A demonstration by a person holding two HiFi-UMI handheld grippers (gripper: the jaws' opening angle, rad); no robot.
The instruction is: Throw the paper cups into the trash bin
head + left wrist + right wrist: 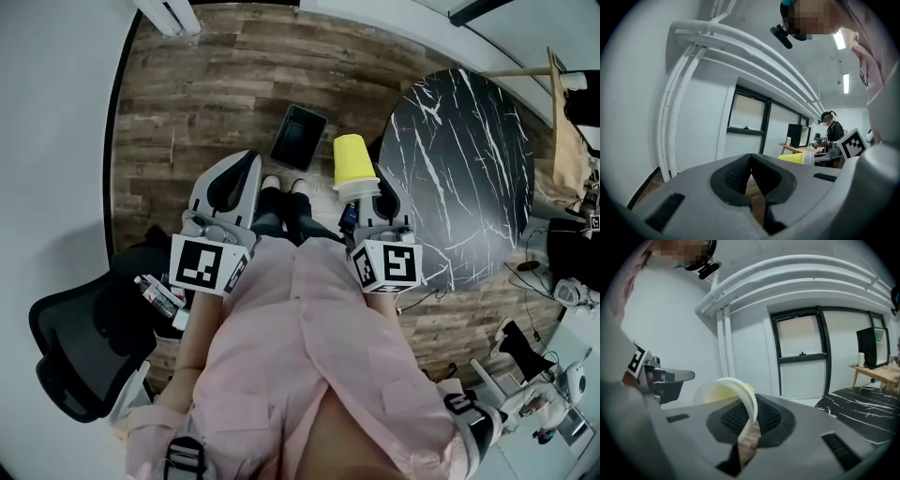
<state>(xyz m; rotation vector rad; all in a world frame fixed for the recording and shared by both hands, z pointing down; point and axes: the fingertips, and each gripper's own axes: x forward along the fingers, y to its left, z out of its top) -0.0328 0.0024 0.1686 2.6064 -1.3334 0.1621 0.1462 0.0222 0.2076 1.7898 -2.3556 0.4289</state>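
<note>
A yellow paper cup (352, 161) sticks out, upside down, from my right gripper (362, 193), which is shut on its white rim. In the right gripper view the cup's rim (749, 401) is pinched between the ribbed pads and its open mouth (717, 392) faces left. A dark rectangular trash bin (298, 137) stands on the wooden floor just ahead of my feet, left of the cup. My left gripper (232, 184) is shut with nothing between its touching tips (751, 158). The left gripper view catches the cup (797, 158) off to the right.
A round black marble table (469, 159) fills the right side, close to my right gripper. A black office chair (75, 349) stands at the lower left. White pipes (723, 348) run up the wall ahead. A person (833, 130) stands at a far desk.
</note>
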